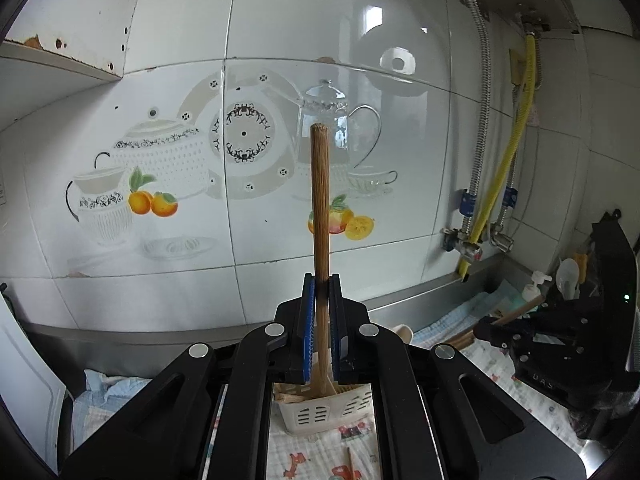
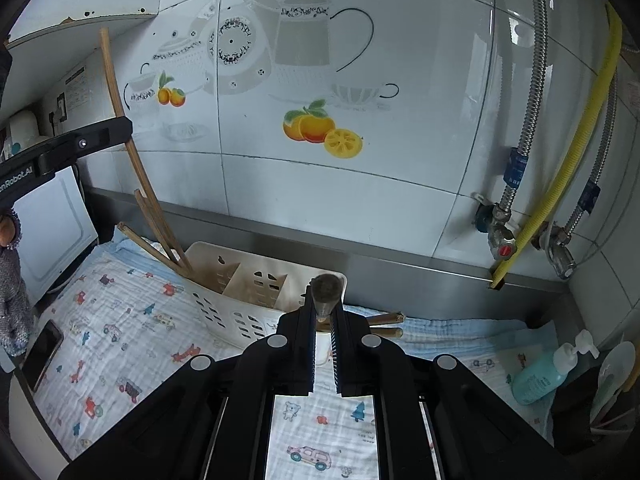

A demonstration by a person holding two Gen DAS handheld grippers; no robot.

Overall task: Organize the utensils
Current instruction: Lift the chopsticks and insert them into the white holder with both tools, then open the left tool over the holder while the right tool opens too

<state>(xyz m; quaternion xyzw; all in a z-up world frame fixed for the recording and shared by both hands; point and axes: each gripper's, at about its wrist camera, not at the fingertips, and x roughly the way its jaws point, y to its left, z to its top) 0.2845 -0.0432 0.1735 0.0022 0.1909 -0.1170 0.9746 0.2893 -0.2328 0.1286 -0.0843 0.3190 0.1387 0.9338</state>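
Observation:
My left gripper (image 1: 321,280) is shut on a long wooden utensil handle (image 1: 321,200) and holds it upright, its lower end inside the white slotted utensil holder (image 1: 316,412) below. In the right wrist view that handle (image 2: 116,96) rises from the holder's left compartment (image 2: 224,276) beside other wooden sticks (image 2: 160,232). My right gripper (image 2: 324,300) is shut on a thin utensil with a dark rounded end (image 2: 326,288), just in front of the holder. Two wooden handles (image 2: 386,324) lie on the cloth behind it.
A patterned cloth (image 2: 120,340) covers the counter. A teal pump bottle (image 2: 548,376) and a dark rack with white spoons (image 2: 612,376) stand at right. Pipes and valves (image 2: 504,240) line the tiled wall. A phone (image 2: 44,356) lies at left.

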